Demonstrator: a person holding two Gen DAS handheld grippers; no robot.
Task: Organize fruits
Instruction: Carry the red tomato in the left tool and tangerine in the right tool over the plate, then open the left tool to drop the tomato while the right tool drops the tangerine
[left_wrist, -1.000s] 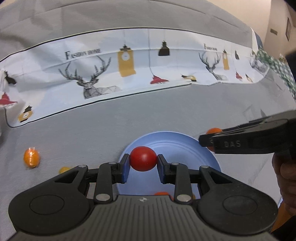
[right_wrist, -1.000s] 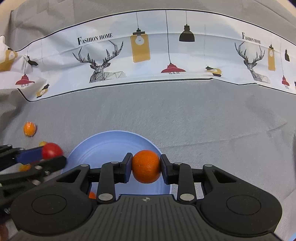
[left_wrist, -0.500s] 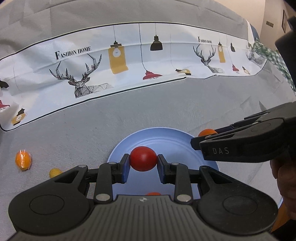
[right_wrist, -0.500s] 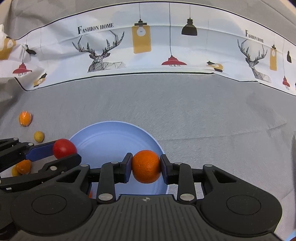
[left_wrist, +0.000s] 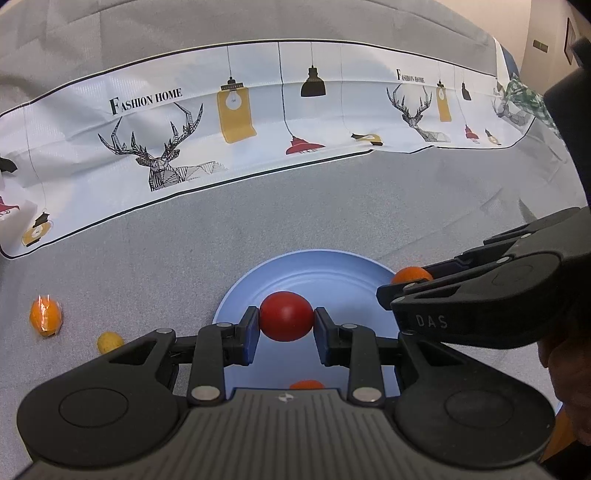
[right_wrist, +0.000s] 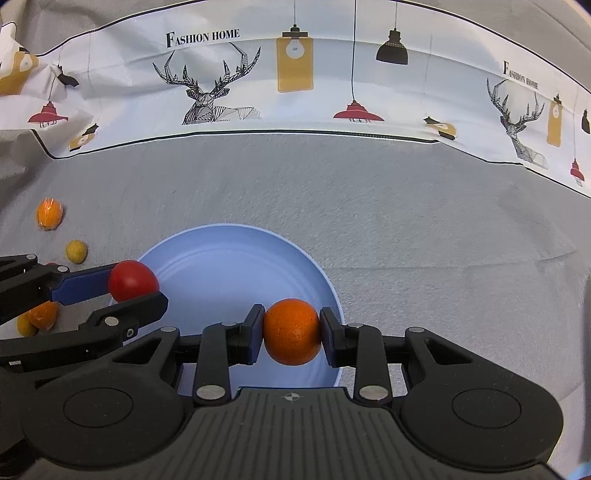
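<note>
My left gripper (left_wrist: 286, 321) is shut on a round red fruit (left_wrist: 286, 319) and holds it above the pale blue plate (left_wrist: 332, 269). My right gripper (right_wrist: 291, 332) is shut on an orange (right_wrist: 291, 330) over the plate's (right_wrist: 221, 266) near right part. In the right wrist view the left gripper (right_wrist: 138, 284) comes in from the left with the red fruit (right_wrist: 131, 280) at the plate's left rim. In the left wrist view the right gripper (left_wrist: 404, 286) reaches in from the right, the orange (left_wrist: 412, 275) just showing. Another orange fruit (left_wrist: 306, 384) peeks out above the left gripper's body.
On the grey cloth left of the plate lie a wrapped orange fruit (left_wrist: 45, 314) and a small yellow fruit (left_wrist: 109, 341); two more (right_wrist: 44, 314) lie under the left gripper. A printed white cloth (right_wrist: 295, 92) runs along the back. A hand (left_wrist: 565, 369) holds the right gripper.
In the right wrist view the left gripper has carried the red fruit rightwards, from beside the plate to over its left rim. Both grips are unchanged.
</note>
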